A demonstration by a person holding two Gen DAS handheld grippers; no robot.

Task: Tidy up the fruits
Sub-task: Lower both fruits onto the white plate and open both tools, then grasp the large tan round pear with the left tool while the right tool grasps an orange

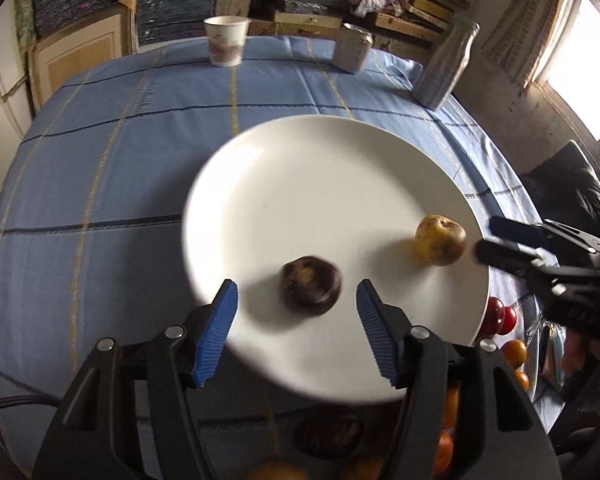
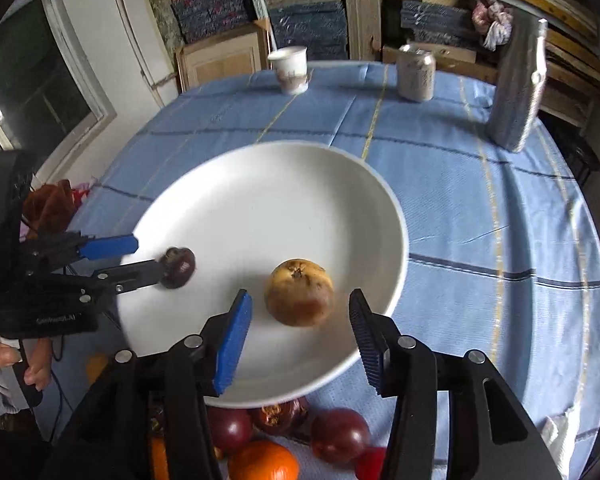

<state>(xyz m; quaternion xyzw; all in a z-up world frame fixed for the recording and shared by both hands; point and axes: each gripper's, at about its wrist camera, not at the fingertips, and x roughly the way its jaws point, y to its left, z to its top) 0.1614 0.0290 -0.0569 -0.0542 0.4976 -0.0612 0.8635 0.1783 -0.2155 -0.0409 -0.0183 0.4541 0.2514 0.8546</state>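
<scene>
Blue checked tablecloth [image 1: 100, 168], cluttered shelves behind. Left gripper [image 1: 298, 302] jaws apart, dark fruit [image 1: 311, 285] loose between them on white plate [image 1: 320, 184]. Right gripper [image 2: 300, 312] likewise apart around yellow fruit [image 2: 300, 292]. Both look released; remaining fruit pile [image 2: 300, 436] waits by plate's near rim.

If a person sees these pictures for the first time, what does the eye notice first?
First, the big white plate in the middle of the blue checked tablecloth, bearing a yellowish fruit and a dark fruit. Each fruit lies between open blue-padded tongs, the left tongs and the right tongs. Red and orange fruits crowd the plate's near edge.
</scene>
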